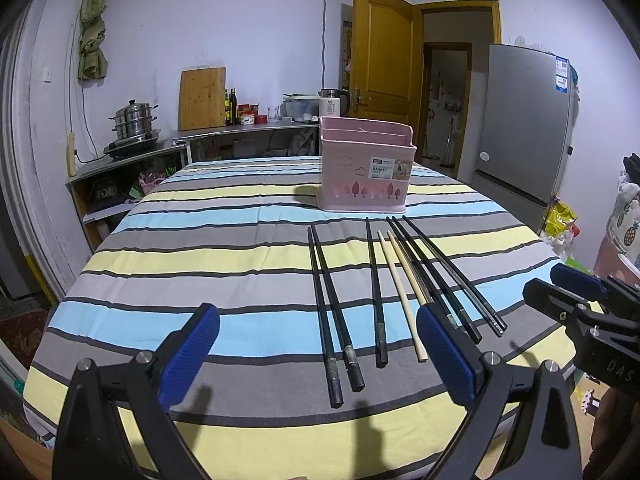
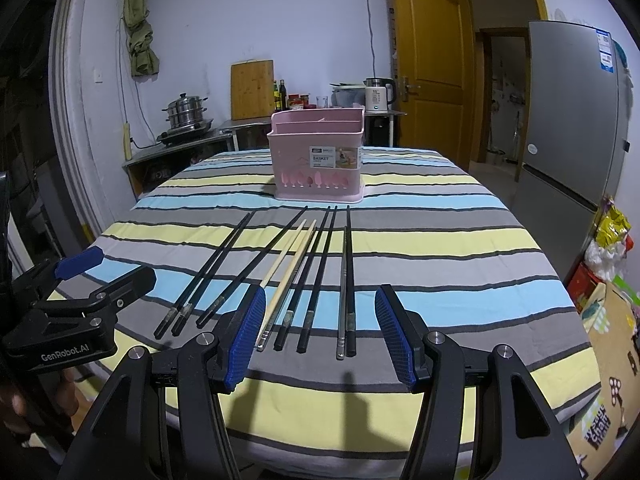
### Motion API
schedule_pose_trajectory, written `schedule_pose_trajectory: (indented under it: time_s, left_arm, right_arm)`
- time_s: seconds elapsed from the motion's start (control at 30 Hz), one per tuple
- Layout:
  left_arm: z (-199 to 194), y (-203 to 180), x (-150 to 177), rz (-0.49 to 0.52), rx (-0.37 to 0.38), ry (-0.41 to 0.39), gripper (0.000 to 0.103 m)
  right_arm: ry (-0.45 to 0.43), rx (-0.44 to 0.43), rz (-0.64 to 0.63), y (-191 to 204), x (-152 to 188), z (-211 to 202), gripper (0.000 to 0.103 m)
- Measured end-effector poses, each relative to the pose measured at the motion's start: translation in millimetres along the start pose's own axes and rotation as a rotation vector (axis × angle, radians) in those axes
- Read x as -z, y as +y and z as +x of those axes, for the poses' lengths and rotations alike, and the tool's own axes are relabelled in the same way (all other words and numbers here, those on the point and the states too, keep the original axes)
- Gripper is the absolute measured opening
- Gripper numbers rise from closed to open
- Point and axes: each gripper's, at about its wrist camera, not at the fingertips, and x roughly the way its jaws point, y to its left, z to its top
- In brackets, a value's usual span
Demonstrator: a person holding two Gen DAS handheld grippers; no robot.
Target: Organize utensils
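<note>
Several chopsticks lie side by side on the striped tablecloth, mostly black (image 1: 334,312) (image 2: 320,276), with a pale wooden pair (image 1: 400,292) (image 2: 288,264) among them. A pink utensil basket (image 1: 366,164) (image 2: 318,156) stands upright behind them. My left gripper (image 1: 320,356) is open and empty, hovering over the near ends of the left chopsticks. My right gripper (image 2: 320,336) is open and empty above the near ends of the right chopsticks. Each gripper shows in the other's view, the right one (image 1: 560,284) at the right edge and the left one (image 2: 108,268) at the left edge.
The table (image 1: 200,240) has a striped cloth; its near edge is just below the grippers. Behind it, a steel counter (image 1: 132,152) holds a steamer pot, cutting board, bottles and a kettle. A grey fridge (image 2: 572,120) and an open wooden door (image 2: 428,60) stand at the right.
</note>
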Motion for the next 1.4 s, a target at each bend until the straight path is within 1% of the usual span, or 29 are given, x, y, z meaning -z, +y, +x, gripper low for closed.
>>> schedule_pose_trajectory:
  time_s: [1.4]
  left_arm:
    - [-0.5,-1.2,1.4,0.005,0.002,0.000,0.100]
  right_arm:
    - [0.002,-0.002,0.002,2.8,1.9,-1.0,0.058]
